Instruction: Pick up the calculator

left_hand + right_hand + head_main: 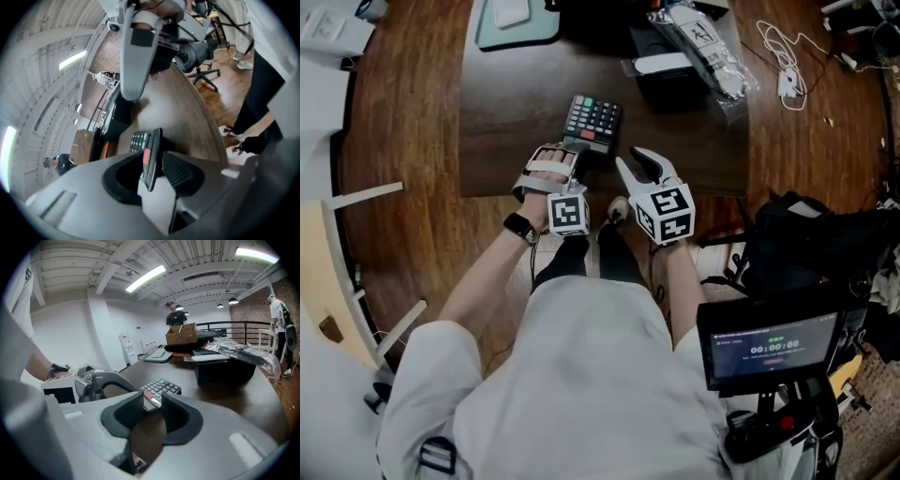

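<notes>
The calculator point(593, 120) is black with a red and green key row and lies on the dark desk mat point(506, 112). My left gripper point(574, 148) reaches its near left corner. In the left gripper view the calculator point(146, 150) stands edge-on between the jaws, and my left gripper point(153, 168) is shut on it. My right gripper point(636, 164) hovers just right of the calculator's near end, open with nothing in it. From the right gripper view the calculator point(161, 386) lies just beyond my right gripper point(152, 406), and the left gripper point(93, 378) shows at its left.
A black box point(684, 80) with a plastic-wrapped item on top sits behind the calculator. A teal pad point(516, 23) lies at the back, a white cable point(787, 56) at the right. A black bag point(797, 234) and a timer screen point(769, 347) stand near my right side.
</notes>
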`<state>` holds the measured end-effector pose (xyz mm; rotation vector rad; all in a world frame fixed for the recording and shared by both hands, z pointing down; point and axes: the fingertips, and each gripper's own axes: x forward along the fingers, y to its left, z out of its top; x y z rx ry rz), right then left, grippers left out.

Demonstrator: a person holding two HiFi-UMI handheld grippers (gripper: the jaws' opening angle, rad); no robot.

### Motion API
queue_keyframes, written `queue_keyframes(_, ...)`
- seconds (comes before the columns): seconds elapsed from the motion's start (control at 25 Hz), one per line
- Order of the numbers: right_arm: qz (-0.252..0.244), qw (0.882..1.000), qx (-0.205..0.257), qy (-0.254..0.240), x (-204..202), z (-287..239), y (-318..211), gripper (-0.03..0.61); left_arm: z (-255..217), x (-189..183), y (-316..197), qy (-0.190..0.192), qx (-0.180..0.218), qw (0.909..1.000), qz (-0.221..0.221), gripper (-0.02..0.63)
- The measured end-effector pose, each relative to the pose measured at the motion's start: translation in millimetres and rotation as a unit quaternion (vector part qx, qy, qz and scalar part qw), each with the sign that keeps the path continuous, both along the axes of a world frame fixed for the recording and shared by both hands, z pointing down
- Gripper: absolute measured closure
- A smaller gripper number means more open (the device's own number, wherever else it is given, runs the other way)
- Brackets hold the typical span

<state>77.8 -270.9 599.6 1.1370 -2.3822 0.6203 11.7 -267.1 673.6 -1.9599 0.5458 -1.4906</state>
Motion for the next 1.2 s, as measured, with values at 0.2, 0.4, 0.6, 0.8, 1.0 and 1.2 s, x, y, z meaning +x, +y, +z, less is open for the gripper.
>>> queue_keyframes(0.2, -0.052, 0.998, 0.008, 0.042, -20.9, 20.1, 3.4, 0.459, 5.3, -11.3, -7.9, 0.006, -0.010, 0.9998, -0.018, 0.469)
queue_keyframes(0.4, -0.146, 0.975, 0.061, 0.158, -46.4, 37.4, 5.7, 0.459, 7.7, -14.4, -13.5, 0.002, -0.001, 0.9999, -0.016, 0.468)
queue_keyframes(0.6, -0.217, 0.929, 0.114, 0.277, -57.5, 55.7, 8.9, 0.459, 14.1, -15.1, -9.3, 0.000, -0.012, 0.9999, -0.011, 0.471)
queue_keyframes(0.8, -0.264, 0.875, 0.157, 0.374, -62.3, 73.0, 8.7, 0.459, 16.7, -18.1, -8.7, 0.000, -0.009, 0.9999, -0.007, 0.471)
queue_keyframes(1.0, -0.275, 0.849, 0.181, 0.414, -63.8, 79.1, 5.8, 0.459, 15.3, -16.1, -11.9, 0.006, 0.004, 1.0000, 0.002, 0.471)
queue_keyframes(1.2, -0.274, 0.814, 0.219, 0.463, -63.8, 78.8, 1.3, 0.460, 15.2, -18.0, -15.0, 0.008, 0.034, 0.9993, 0.011, 0.493)
